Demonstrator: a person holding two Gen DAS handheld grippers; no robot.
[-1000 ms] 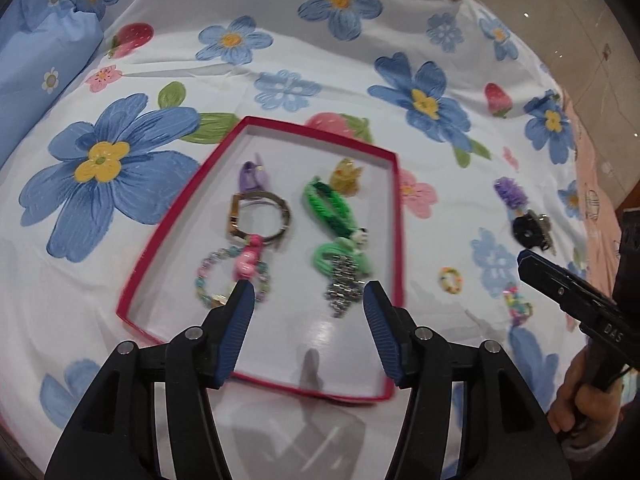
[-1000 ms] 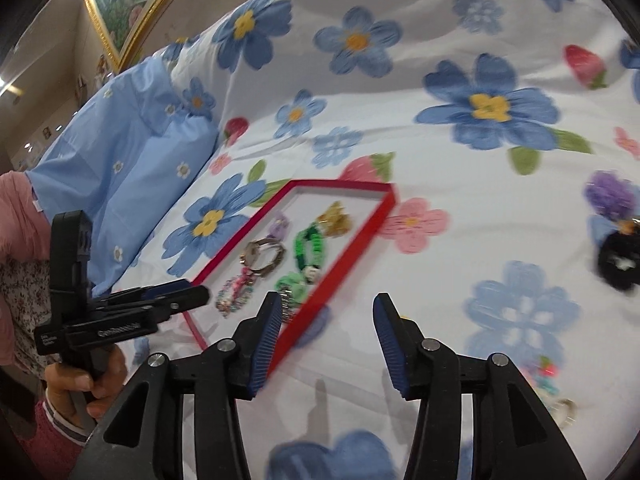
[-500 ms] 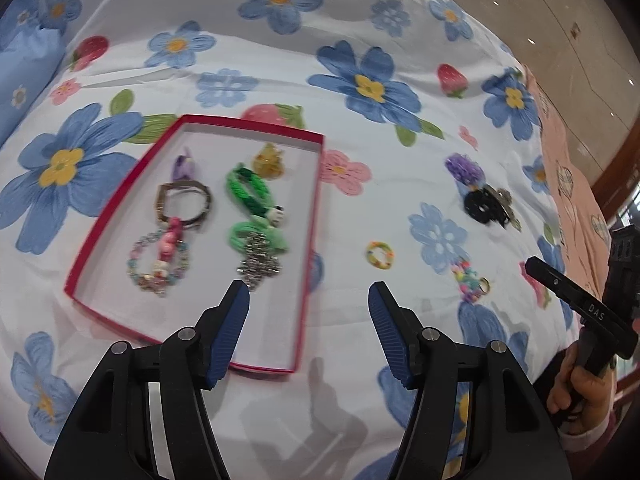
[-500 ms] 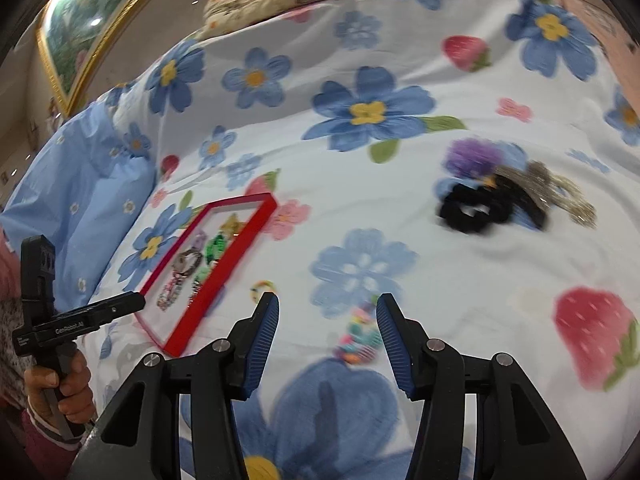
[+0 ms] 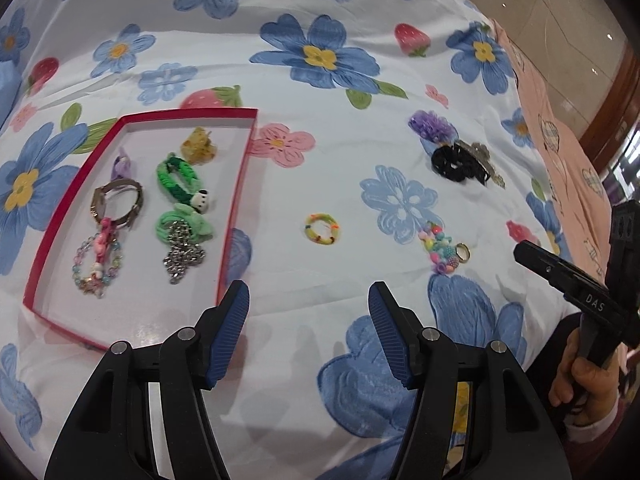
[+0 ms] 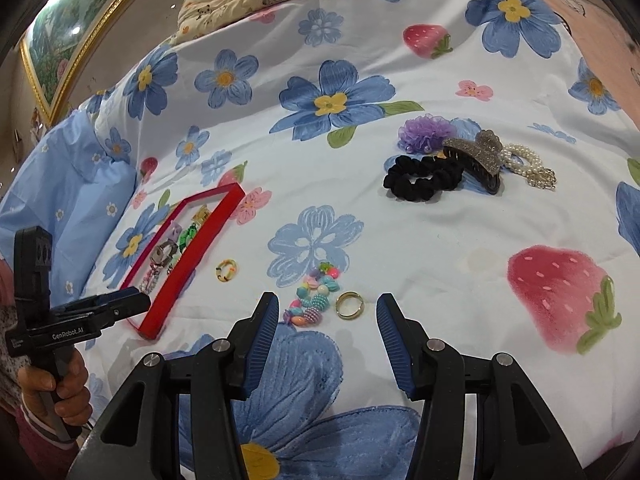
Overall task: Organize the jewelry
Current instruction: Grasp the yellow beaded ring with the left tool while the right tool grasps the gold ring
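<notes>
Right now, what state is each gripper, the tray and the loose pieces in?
Left gripper: open, empty.
Right gripper: open, empty.
Red tray: lidless, holding several pieces.
Gold ring: flat on bedspread, outside tray.
Beaded bracelet: loose beside the ring.
Black scrunchie: outside tray.

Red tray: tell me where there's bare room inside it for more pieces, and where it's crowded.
The red tray is bare along its near end, below the chain charm and pastel bead bracelet, and in the strip along its right wall. The far half is crowded: yellow clip, green bands, watch and purple piece sit close together.
</notes>
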